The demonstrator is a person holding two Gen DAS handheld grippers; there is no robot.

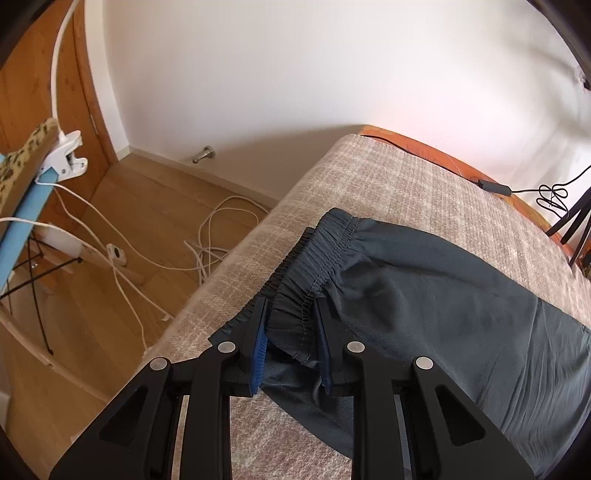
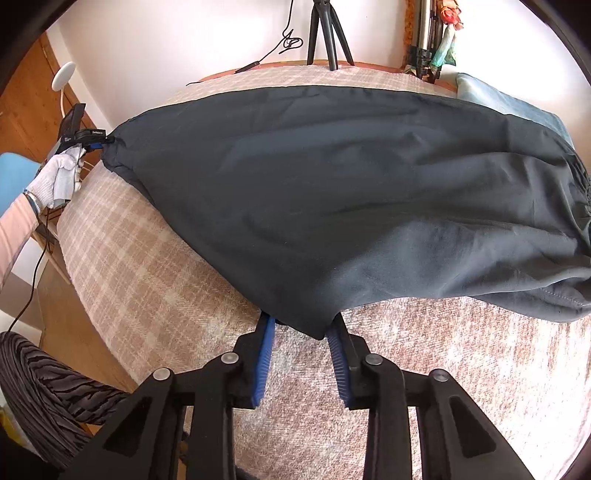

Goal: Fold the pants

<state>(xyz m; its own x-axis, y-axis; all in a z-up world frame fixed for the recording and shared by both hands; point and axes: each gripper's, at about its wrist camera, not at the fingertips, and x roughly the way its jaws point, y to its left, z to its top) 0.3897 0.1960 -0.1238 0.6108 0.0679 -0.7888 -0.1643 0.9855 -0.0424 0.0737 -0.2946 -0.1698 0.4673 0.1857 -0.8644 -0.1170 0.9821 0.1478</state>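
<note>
Dark grey pants (image 2: 332,184) lie spread across a bed with a beige plaid blanket (image 2: 140,258). My left gripper (image 1: 291,306) is shut on the bunched elastic waistband (image 1: 317,258) at the bed's left edge; it also shows far left in the right wrist view (image 2: 98,142), held by a gloved hand. My right gripper (image 2: 301,321) has its jaws around a fold of the pants at the crotch point, near the front of the bed. The fabric hangs taut between the two grippers. The leg ends bunch at the right (image 2: 576,192).
White cables (image 1: 207,236) and a power strip lie on the wooden floor left of the bed. A clamp lamp (image 1: 66,155) sits on an ironing board. A black tripod (image 2: 328,33) stands behind the bed. A blue-grey pillow (image 2: 498,99) lies at the far right.
</note>
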